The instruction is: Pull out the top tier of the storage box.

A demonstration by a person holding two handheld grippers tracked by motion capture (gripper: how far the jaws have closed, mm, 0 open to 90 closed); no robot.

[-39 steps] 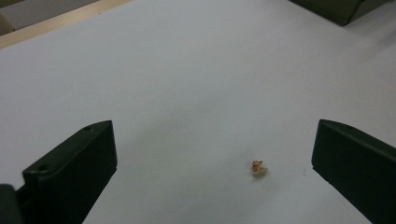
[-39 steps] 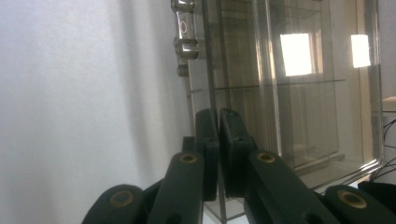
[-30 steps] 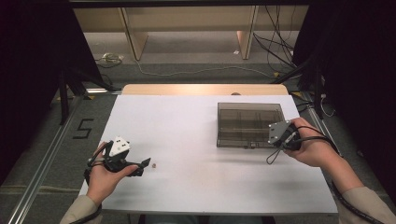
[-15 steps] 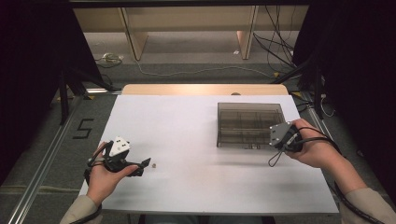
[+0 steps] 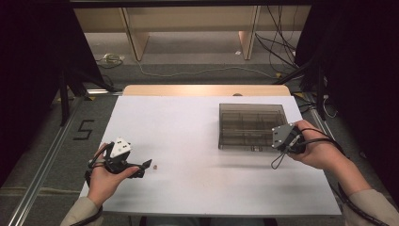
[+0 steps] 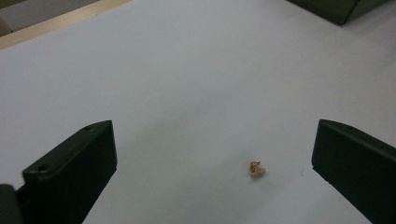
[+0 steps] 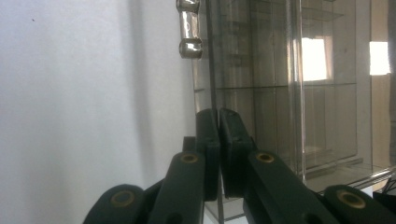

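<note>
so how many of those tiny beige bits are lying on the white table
1. The small beige piece lies on the white table just ahead of the open left gripper, between its jaws in the left gripper view. Others could be inside the smoky compartment box.

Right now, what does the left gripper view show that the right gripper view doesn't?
Left gripper view: the left gripper with jaws wide apart, and a tiny tan bit lying on the table between them, untouched.

Right gripper view: the right gripper shut on the thin front edge of the clear box lid, a metal latch just beyond, and the dividers inside.

Both: the white table and the smoky compartment box.
</note>
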